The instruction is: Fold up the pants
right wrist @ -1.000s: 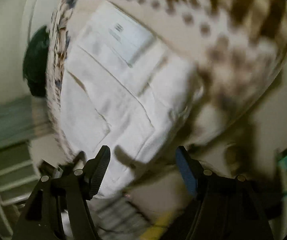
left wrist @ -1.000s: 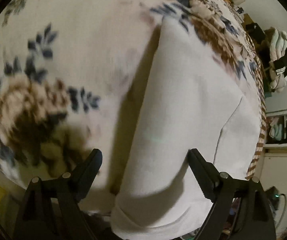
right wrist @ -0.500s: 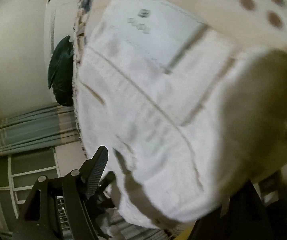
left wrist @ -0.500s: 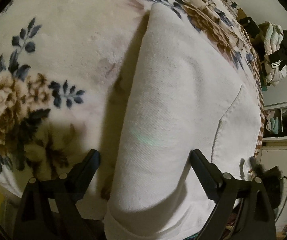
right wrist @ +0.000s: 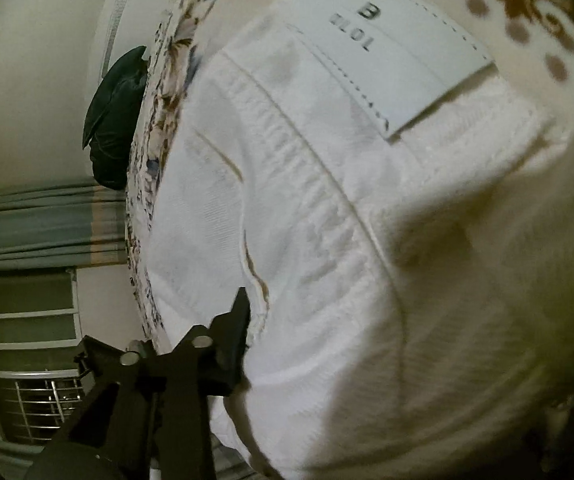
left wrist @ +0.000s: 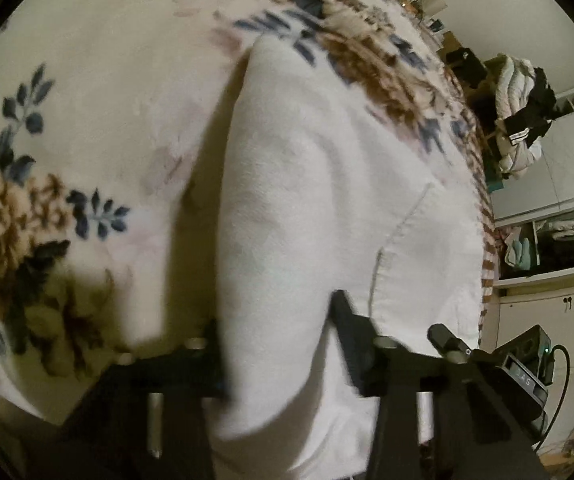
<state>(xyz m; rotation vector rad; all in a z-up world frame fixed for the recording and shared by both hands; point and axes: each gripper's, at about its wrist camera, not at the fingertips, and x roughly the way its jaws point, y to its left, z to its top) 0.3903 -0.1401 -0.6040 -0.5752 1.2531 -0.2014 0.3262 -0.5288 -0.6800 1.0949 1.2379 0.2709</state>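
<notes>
Where the white pants (left wrist: 319, 200) are spread on the floral blanket (left wrist: 87, 128), a thick folded bundle is seen, its long left edge raised above the blanket and casting a shadow along it. That near end of the bundle is bracketed by the left gripper (left wrist: 275, 320): one finger is set against the left edge, the other is pressed onto the cloth near a stitched pocket seam (left wrist: 391, 240), and the fabric is bunched between them, so the jaws are taken as narrowed onto the pants, though motion blur softens the contact. From the right wrist view the waistband end of the pants (right wrist: 327, 220) is shown, with a white sewn label (right wrist: 399, 52) lying flat at its upper edge. Only one finger (right wrist: 235, 328) of the right gripper is visible, touching a pocket opening at the lower left; the other is hidden by cloth, so the jaw state cannot be told. Bare blanket is left open to the left of the bundle, whereas the bundle's right edge lies close to the striped border of the blanket (left wrist: 487, 216). Beyond that border, a pile of clothes (left wrist: 519, 120) and shelving (left wrist: 559, 240) are seen; curtains (right wrist: 39, 224) and a dark bag (right wrist: 115, 120) are seen on the opposite side.
</notes>
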